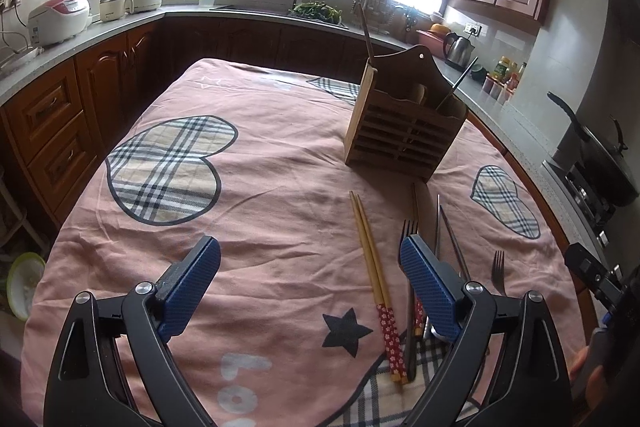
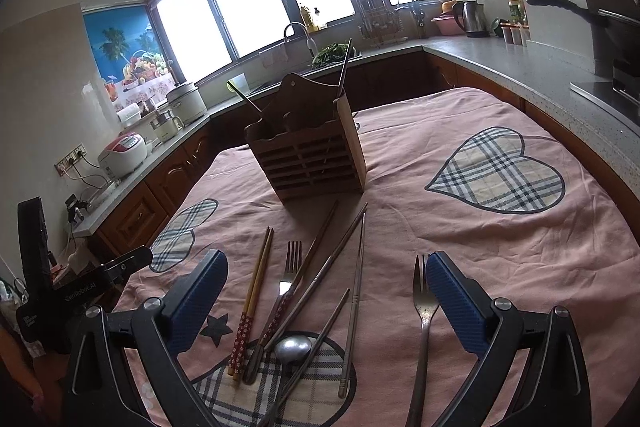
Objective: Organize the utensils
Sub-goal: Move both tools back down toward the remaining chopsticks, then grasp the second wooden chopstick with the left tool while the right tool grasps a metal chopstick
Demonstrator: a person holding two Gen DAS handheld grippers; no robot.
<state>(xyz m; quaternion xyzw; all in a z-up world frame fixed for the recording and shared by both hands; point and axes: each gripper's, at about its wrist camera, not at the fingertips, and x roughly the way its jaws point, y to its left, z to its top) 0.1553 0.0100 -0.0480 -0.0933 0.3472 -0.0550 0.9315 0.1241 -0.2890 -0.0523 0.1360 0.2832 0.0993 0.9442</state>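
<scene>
Both jaws spread, nothing pinched; bamboo chopsticks (image 1: 376,275) lay between left gripper's (image 1: 310,287) jaws; lone fork (image 2: 423,311) just inside right gripper's (image 2: 326,301) right jaw; wooden holder (image 2: 310,151) farther off.

A brown wooden holder (image 2: 308,151) stands upright far back on the pink cloth, with a few long handles sticking out. Near it lie yellow chopsticks (image 2: 254,297) with red ends, two forks (image 2: 290,267), metal chopsticks (image 2: 356,307) and a spoon (image 2: 292,349).
</scene>
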